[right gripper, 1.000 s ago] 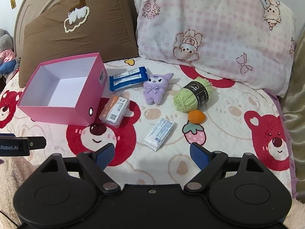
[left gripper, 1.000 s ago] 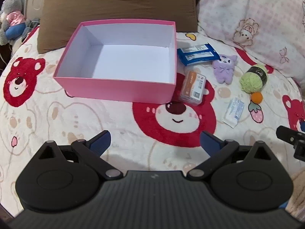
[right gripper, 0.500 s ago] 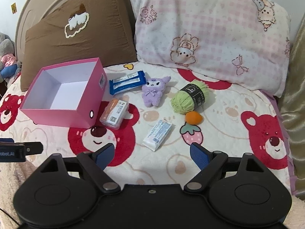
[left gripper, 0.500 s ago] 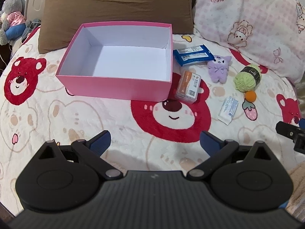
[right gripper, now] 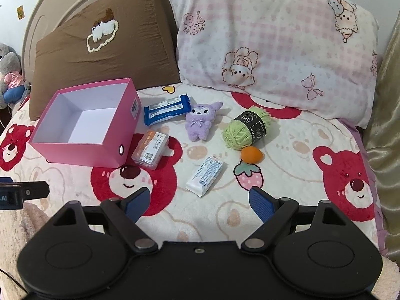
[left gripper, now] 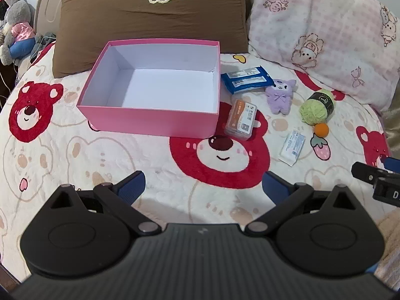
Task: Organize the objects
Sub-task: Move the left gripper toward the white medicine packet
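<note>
An empty pink box [left gripper: 150, 122] [right gripper: 82, 155] with a white inside stands on the bear-print blanket. To its right lie a blue packet [left gripper: 247, 78] [right gripper: 166, 108], a clear orange-labelled case [left gripper: 241, 120] [right gripper: 151, 150], a purple plush [left gripper: 280, 96] [right gripper: 201, 121], a green yarn ball [left gripper: 316, 106] [right gripper: 246, 127], an orange ball [left gripper: 321, 130] [right gripper: 251, 154] and a white packet [left gripper: 292, 147] [right gripper: 205, 176]. My left gripper [left gripper: 203, 187] hovers open in front of the box, holding nothing. My right gripper [right gripper: 200, 201] is open just short of the white packet.
A brown pillow [left gripper: 150, 17] and a pink checked pillow [right gripper: 275, 42] lean at the head of the bed. A grey plush toy [left gripper: 15, 25] sits at the far left. A gold cover [right gripper: 385, 125] bounds the right side.
Both grippers have pulled back and risen a little, so the box and objects look smaller and farther. Nothing on the bed has moved, and both grippers stay open.
</note>
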{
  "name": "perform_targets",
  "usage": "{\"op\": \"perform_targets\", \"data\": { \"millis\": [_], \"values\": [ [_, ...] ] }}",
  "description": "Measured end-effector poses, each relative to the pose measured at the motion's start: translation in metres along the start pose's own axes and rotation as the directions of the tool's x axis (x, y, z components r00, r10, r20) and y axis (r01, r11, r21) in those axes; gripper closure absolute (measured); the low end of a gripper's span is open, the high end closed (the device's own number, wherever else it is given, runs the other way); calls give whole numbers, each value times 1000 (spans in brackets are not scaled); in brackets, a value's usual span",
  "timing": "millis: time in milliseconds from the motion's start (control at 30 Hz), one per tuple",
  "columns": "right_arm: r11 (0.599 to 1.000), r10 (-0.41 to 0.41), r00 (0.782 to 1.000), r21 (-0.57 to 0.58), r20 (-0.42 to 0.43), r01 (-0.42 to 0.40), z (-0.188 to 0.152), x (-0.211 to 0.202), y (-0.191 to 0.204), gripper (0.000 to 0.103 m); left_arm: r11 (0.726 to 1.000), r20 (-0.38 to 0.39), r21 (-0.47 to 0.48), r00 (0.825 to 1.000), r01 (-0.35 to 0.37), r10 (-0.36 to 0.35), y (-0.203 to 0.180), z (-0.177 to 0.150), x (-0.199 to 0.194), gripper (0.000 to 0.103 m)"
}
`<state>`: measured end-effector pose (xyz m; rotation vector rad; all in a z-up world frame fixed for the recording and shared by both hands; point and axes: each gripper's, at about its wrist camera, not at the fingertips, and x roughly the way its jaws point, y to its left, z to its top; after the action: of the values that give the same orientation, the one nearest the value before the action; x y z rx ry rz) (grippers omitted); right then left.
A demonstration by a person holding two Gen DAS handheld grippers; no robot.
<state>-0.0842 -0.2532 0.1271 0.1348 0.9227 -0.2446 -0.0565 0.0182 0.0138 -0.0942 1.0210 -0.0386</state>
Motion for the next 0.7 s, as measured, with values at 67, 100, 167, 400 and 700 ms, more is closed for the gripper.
{"op": "perform_targets", "data": {
  "millis": [67,100,167,400,700],
  "values": [
    [1000,6,1000,-10,-1,-6,0,-1,-1,14,1000,-3,0,1000,2,-2,-1,0,1,2],
    [1000,10,1000,-16,-1,-10,0,0,-1,14,1000,-6,-2,1000,3,-3,-1,0,1,2],
    [1000,9,1000,-17,-3,-10,2,0,-1,14,1000,-17,0,1000,7,-7,-2,-1,3,2],
    [1000,4,1000,-15,-2,-4,10,4,-6,14,1000,-20,3,1000,18,-18,-8,10,3,2],
    [1000,14,1000,-8,3,-14,23,12,-25,14,997,-1,53,999,53,-53,-29,42,2,2]
  ]
}}
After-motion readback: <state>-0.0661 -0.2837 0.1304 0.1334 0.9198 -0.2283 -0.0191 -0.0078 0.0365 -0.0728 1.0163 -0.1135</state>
